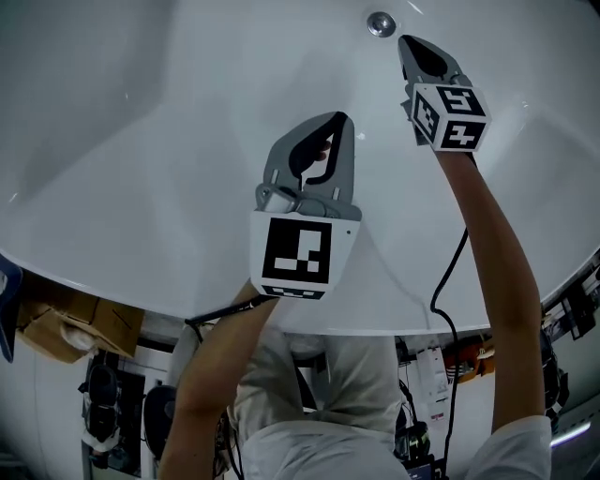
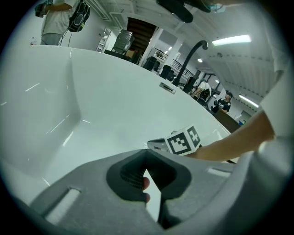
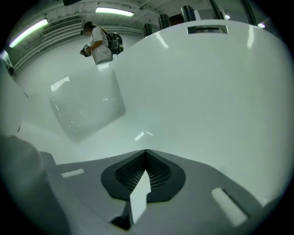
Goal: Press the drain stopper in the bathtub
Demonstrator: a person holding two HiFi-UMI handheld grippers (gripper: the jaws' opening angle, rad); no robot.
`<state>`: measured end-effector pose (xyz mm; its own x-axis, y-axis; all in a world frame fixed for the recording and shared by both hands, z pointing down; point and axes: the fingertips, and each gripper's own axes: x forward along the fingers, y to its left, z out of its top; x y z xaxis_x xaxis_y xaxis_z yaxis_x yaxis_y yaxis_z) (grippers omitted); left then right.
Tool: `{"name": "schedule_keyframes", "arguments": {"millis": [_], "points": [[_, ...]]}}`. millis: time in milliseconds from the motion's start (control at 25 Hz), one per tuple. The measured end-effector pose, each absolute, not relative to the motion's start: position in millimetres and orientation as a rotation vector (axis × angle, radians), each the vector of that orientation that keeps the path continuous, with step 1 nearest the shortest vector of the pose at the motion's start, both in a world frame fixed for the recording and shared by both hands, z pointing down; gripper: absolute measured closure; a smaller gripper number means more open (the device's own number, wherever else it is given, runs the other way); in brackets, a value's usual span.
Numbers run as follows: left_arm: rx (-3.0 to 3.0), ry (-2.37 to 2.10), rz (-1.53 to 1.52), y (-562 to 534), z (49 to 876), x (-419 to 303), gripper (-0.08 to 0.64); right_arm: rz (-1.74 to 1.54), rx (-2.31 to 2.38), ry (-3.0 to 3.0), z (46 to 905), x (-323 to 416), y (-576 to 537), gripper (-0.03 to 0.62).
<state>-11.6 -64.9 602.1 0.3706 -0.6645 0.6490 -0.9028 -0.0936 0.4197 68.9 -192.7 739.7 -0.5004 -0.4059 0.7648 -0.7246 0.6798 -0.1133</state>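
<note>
While both grippers are hanging over the white bathtub (image 1: 141, 112), the round metal drain stopper (image 1: 381, 23) is sitting on the tub floor at the top edge of the head view. The right gripper (image 1: 405, 43) is reaching toward it with the arm stretched out. Its tip is pointing up-frame, and the stopper is lying just beyond that tip and slightly to its left, near but apart. Being round, the stopper is offering no long axis to line up with. The left gripper (image 1: 339, 119) is hovering well apart from the stopper, so the right one is the nearer by far and looks like the one for the press. In each gripper view the 2 jaws are meeting at their tips with nothing between them. The right gripper view is showing only bare tub wall, not the stopper. No brand or readable writing is showing; only the black-and-white square markers on the 2 cubes.
</note>
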Motion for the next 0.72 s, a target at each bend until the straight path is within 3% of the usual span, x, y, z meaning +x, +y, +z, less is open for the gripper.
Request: {"name": "schedule_keyframes", "arguments": {"millis": [320,720], "points": [[1.836,-1.289,0.415,-73,655,14,0.558,0.605,0.838,-2.018,845,99,-212,0.589],[1.828,-1.214,0.467,-78,696,17,0.560,0.589,0.778,-1.962,889,97,-220,0.589]]}}
